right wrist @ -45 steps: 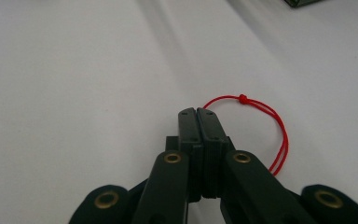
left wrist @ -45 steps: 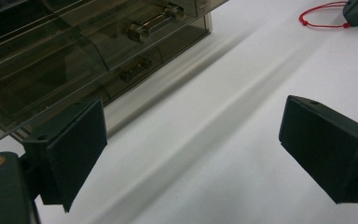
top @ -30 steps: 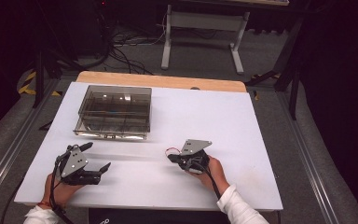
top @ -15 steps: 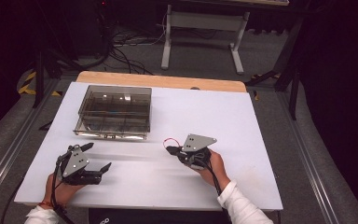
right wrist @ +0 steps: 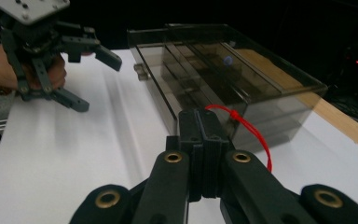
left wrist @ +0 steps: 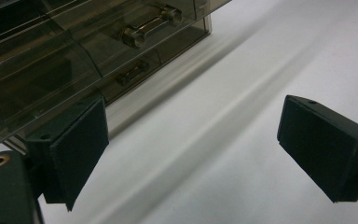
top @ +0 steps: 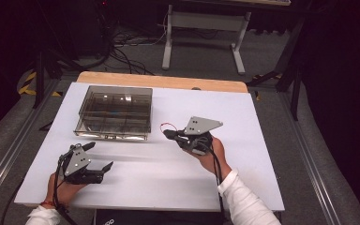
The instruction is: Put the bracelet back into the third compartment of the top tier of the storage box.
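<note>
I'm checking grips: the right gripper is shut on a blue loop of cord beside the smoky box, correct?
Only the colour is off: the loop is red, per the right gripper view. The right gripper is shut on it beside the smoky box.

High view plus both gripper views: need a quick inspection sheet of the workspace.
Surface: white table, bare apart from the box; wooden strip along its far edge.
Job's things: smoky clear box, lid shut, dividers inside, latches facing the person; red loop pinched in the right tool.
Clutter: nothing seen.
Grippers: left tool open, holding nothing, near the box front; right tool shut on the red loop, lifted off the table.
Cables: black cable along each forearm; loose cables on the floor beyond.
Surroundings: dark room, grey frame, floor rails.
</note>
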